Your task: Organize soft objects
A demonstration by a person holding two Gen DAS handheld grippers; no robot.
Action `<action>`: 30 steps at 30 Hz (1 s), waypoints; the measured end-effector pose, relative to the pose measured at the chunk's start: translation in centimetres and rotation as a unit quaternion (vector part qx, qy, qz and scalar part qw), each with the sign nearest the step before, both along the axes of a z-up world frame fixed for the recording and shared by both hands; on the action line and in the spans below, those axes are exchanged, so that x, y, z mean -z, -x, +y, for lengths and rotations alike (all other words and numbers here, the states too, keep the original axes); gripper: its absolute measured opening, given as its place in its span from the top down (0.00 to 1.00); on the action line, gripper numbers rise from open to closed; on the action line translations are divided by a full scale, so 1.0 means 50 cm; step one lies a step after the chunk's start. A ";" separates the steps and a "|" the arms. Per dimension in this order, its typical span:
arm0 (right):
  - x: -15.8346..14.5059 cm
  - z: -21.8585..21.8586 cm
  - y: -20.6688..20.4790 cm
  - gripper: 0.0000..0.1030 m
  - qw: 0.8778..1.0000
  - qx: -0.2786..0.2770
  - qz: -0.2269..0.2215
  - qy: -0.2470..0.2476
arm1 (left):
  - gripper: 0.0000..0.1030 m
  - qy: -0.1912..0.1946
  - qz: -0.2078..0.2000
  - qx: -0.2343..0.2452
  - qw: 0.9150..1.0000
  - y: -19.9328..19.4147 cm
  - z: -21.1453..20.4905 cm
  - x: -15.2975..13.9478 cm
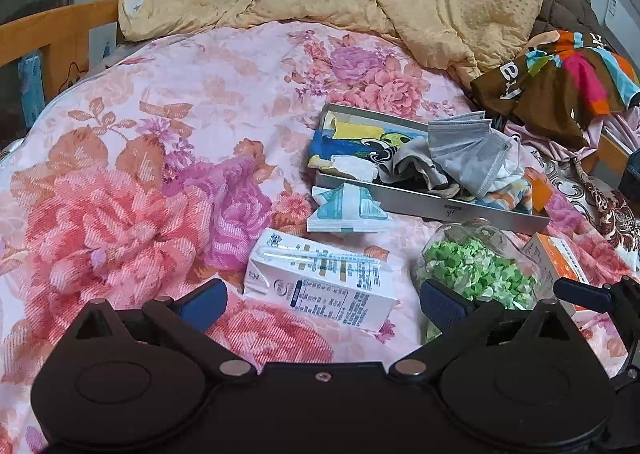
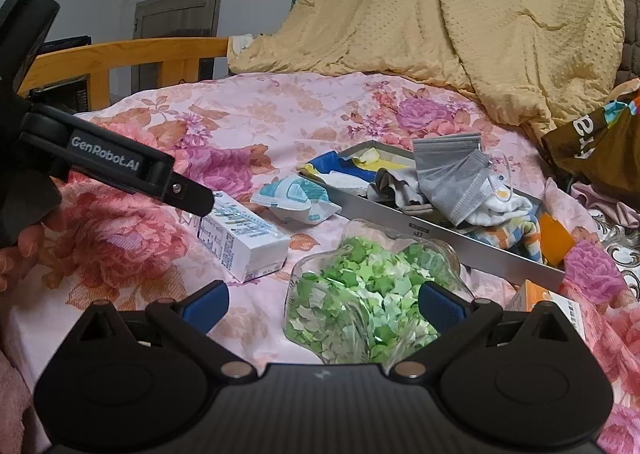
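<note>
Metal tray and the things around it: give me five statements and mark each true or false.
1. The grey face mask lies on top of the cloth items in the metal tray. True.
2. The white carton stands upright inside the tray. False: it lies on its side on the floral bedsheet, outside the tray.
3. The left gripper is open and holds nothing. True.
4. The clear jar is filled with red beads. False: it holds small green and white pieces.
5. The right gripper is shut on the mask. False: its jaws are open, with the jar lying between and in front of them.
</note>
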State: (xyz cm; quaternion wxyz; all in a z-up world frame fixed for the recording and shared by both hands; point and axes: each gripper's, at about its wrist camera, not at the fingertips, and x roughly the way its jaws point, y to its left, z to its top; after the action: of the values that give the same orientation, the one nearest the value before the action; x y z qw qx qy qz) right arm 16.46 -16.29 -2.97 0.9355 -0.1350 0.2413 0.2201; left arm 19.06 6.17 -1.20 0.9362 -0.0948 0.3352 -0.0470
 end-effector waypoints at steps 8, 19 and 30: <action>-0.003 0.002 -0.017 0.00 0.999 -0.031 -0.021 0.008 | 0.01 -0.003 -0.021 0.022 1.000 -0.048 -0.003 0.001; -0.007 0.010 -0.067 0.00 0.988 -0.137 -0.064 0.016 | 0.01 0.026 -0.021 0.033 0.999 -0.122 0.021 0.024; 0.003 0.004 -0.101 0.00 0.987 -0.150 -0.052 0.005 | 0.01 0.044 -0.022 0.053 0.997 -0.186 0.037 0.050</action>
State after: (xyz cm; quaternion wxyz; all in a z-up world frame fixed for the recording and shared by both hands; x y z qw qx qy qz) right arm 21.50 -16.09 -3.15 0.9023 -0.1858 0.1705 0.3497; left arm 28.35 8.00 -3.70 0.9344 -0.1172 0.3168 -0.1136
